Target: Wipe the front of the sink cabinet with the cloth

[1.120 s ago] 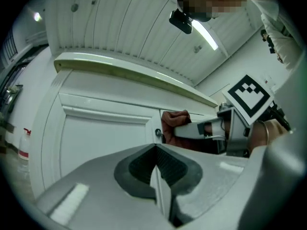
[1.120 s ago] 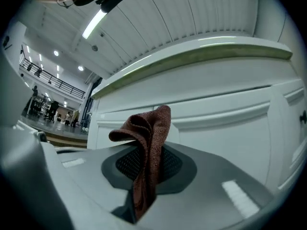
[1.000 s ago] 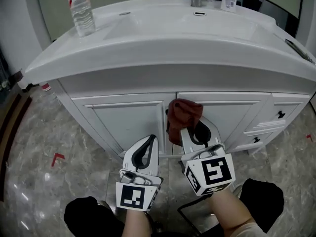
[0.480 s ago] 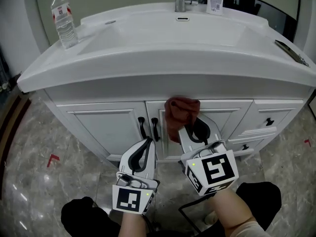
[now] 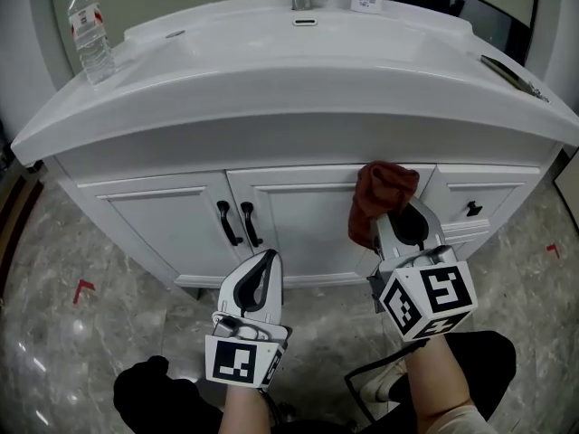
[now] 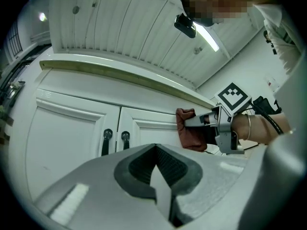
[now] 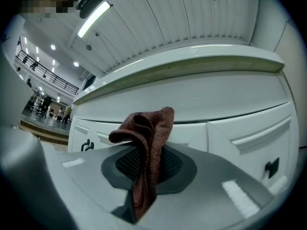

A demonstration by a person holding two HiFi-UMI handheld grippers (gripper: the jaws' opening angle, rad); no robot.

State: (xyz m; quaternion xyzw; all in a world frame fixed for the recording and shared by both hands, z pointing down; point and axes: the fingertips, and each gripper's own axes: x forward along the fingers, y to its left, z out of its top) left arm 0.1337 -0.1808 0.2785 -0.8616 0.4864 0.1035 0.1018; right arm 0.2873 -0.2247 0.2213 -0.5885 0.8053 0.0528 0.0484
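The right gripper (image 5: 402, 217) was squeezed tight on a floppy dark red cloth (image 5: 378, 197), which bunched up past its tips. The cloth sat on the white wooden sink cabinet front (image 5: 298, 208), high up at the right side of the right door, just under the white sink top (image 5: 271, 89), and seemed to touch it. The left gripper (image 5: 267, 260) hung low and near, jaws closed on nothing. I think the wiping was under way. Next, the cloth should slide along the doors, pressed flat
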